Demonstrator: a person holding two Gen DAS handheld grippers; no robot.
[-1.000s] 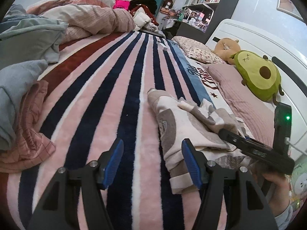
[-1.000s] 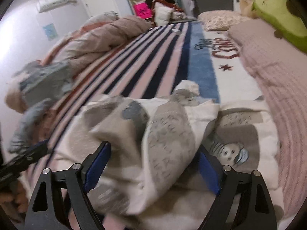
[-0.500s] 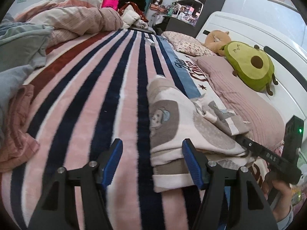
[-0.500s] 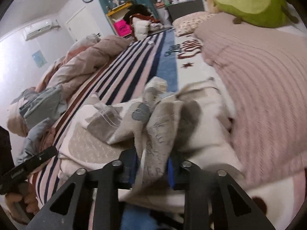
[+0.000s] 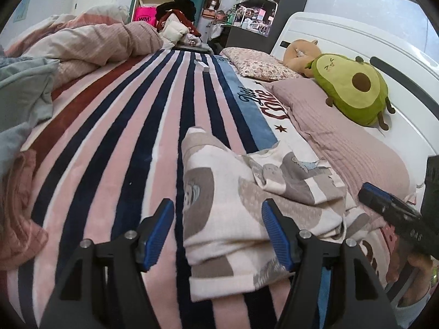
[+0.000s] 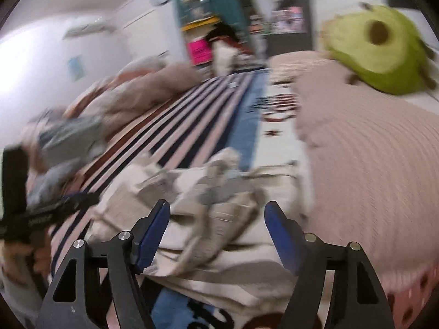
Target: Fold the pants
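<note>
The cream pants [image 5: 233, 192] with grey cartoon patches lie in a loosely folded bundle on the striped blanket [image 5: 109, 150]. My left gripper [image 5: 217, 205] hovers open over the bundle's near left edge, and its blue pads do not press the cloth. In the blurred right wrist view, the pants [image 6: 208, 192] lie crumpled ahead of my right gripper [image 6: 217, 205]. Its jaws are opening, with cloth low between them but not pinched. The right gripper's fingers [image 5: 384, 205] show at the bundle's right side in the left wrist view.
A pink quilted cover [image 5: 343, 142] and an avocado plush [image 5: 354, 93] lie right of the pants by the white headboard [image 5: 343, 35]. A heaped duvet [image 5: 96, 46] and loose grey and pink clothes [image 5: 22, 104] crowd the left side. A small white box [image 5: 201, 65] sits far up the blanket.
Half a second ago my right gripper was pinched on a fold of the pants; it has let go and pulled back. My left gripper has shifted right, over the bundle's near edge.
</note>
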